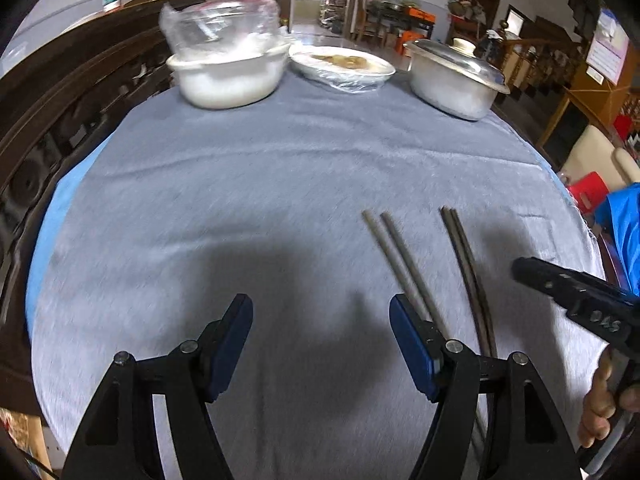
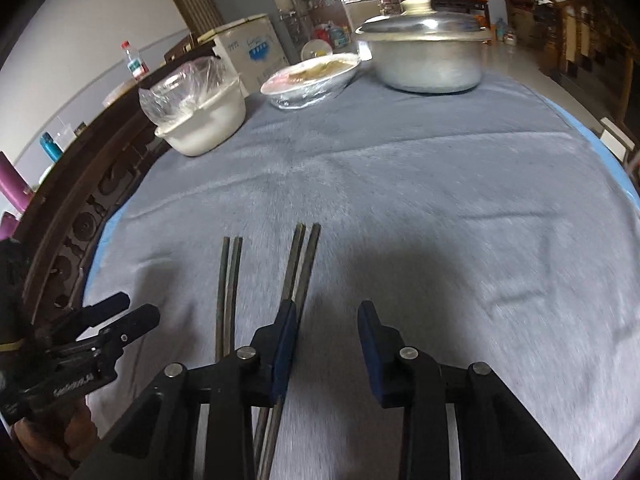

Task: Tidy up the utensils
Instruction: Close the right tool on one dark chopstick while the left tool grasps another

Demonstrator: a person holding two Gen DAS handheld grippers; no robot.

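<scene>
Now both grippers, left and right, hang unclenched, empty; chopsticks lie at eleven, probably untouched—centre them before closing.

Mid cloth free; bowl, dish, pot along far edge.

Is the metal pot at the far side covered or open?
Covered. The metal pot has its lid sitting flat on the rim.
</scene>
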